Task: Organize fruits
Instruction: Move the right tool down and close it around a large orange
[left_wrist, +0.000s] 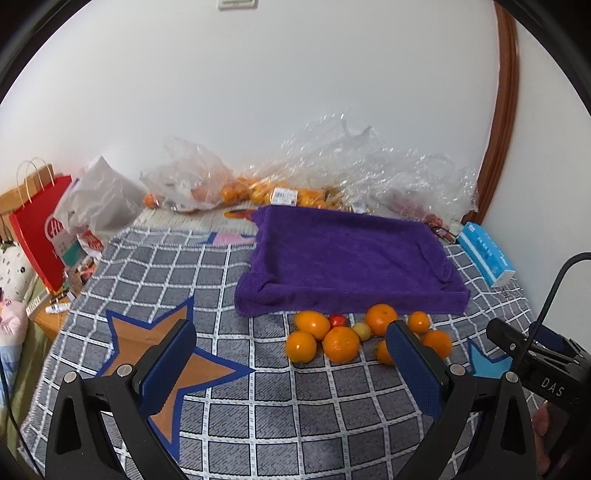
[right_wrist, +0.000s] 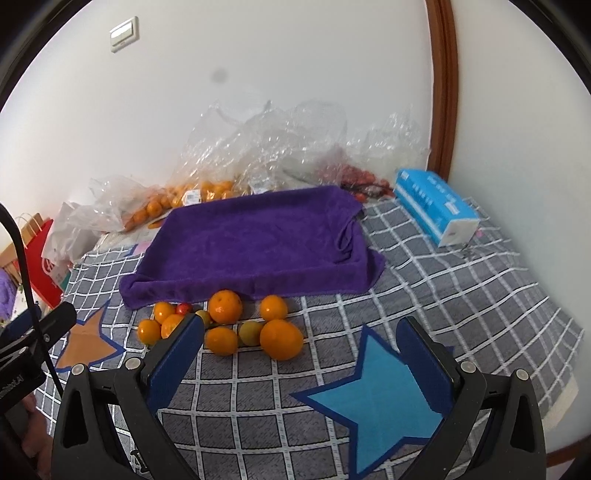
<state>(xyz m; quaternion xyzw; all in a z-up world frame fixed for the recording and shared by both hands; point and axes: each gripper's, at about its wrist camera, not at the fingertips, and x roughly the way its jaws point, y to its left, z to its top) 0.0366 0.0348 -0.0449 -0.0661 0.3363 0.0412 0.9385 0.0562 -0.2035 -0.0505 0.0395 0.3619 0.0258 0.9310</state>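
Note:
A loose pile of oranges (left_wrist: 340, 343) (right_wrist: 281, 339), with small yellowish fruits (right_wrist: 250, 333) and a small red one (left_wrist: 338, 319) among them, lies on the checked cloth just in front of a tray covered by a purple towel (left_wrist: 347, 258) (right_wrist: 251, 240). The towel's top is bare. My left gripper (left_wrist: 291, 354) is open and empty, hovering short of the pile. My right gripper (right_wrist: 301, 349) is open and empty, near the pile's right side, above a blue star patch (right_wrist: 373, 402). The right gripper's body (left_wrist: 535, 365) shows at the right of the left wrist view.
Clear plastic bags (left_wrist: 332, 166) holding more oranges and red fruit lie behind the tray against the wall. A blue tissue pack (right_wrist: 436, 203) sits at the right. A red paper bag (left_wrist: 37, 236) and white bags stand at the left. An orange star patch (left_wrist: 159, 365) marks the cloth.

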